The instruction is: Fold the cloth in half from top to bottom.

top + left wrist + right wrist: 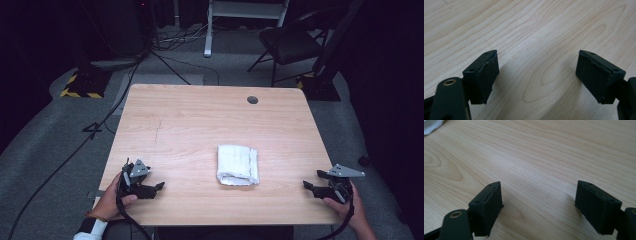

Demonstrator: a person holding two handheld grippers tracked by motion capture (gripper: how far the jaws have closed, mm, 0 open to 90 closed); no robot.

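A folded white towel (238, 165) lies flat near the middle of the wooden table (200, 120), and it sits between the two grippers, well apart from each. The left gripper (159, 186) rests low near the front-left edge with its jaws pointing inward toward the towel; the right gripper (306, 185) mirrors it at the front-right edge, jaws also facing in. Both sets of jaws stand released and wide, with nothing but bare wood between them in the left gripper view (537, 75) and the right gripper view (539, 205). In the right gripper view a corner of the towel (431, 126) lies far ahead of the jaws and off to their left.

The work in hand looks like handling the towel, and the step now is most likely the approach. To do it well, each gripper should travel inward until a towel edge lies straight ahead of its jaws, not off to one side. The jaws are best kept wide until one pad is under and one over the cloth, or until both straddle a raised fold. Coming in low and nearly level with the table should help a pad slide beneath the layers. The folded stack appears thick and soft, so a shallow bite might catch only the top layer; a deeper reach past the edge is safer. Both sides should close together, so the towel does not skew.
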